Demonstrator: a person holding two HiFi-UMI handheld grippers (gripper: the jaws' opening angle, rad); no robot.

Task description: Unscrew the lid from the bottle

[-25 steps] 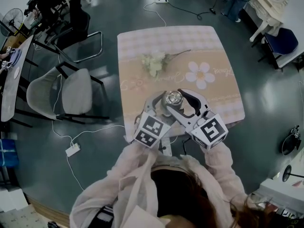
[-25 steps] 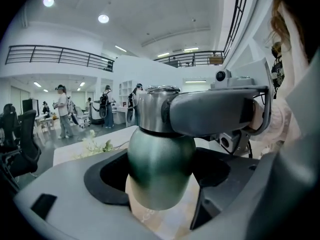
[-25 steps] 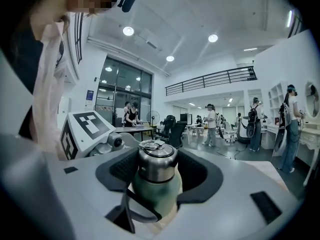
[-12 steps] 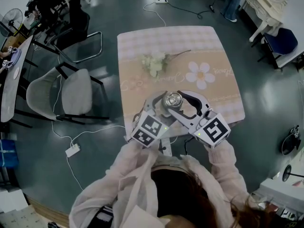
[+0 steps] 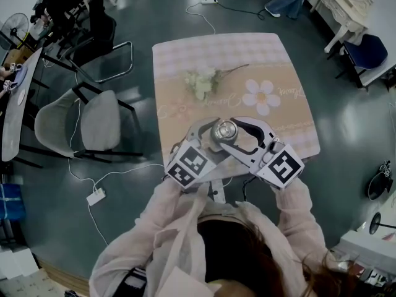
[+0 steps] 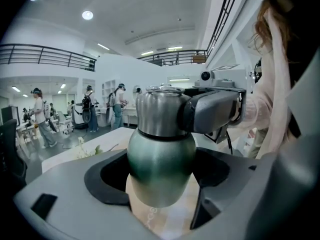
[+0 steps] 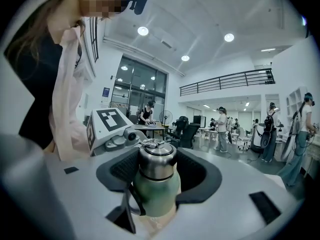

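Bottle point(image 6: 161, 164): green metal body, upright, over the near edge of the table point(image 5: 179, 60). Whether its base touches the cloth is not clear.
Lid point(image 7: 157, 164): steel, still seated on the bottle's neck, with a small loop on top.
Left gripper point(image 6: 160, 176): comes in from the person's left – its jaws are closed on the bottle's round body, low down.
Right gripper point(image 5: 230, 133): comes in from the right, higher up – its dark pads sit tight against both sides of the lid.
Flowers point(image 5: 201, 82): a pale sprig lying mid-table, well apart from the bottle.
Cloth: checked border, with a white daisy print point(image 5: 261, 96) right of the flowers.
Chair point(image 5: 80, 119): grey, on the floor left of the table.
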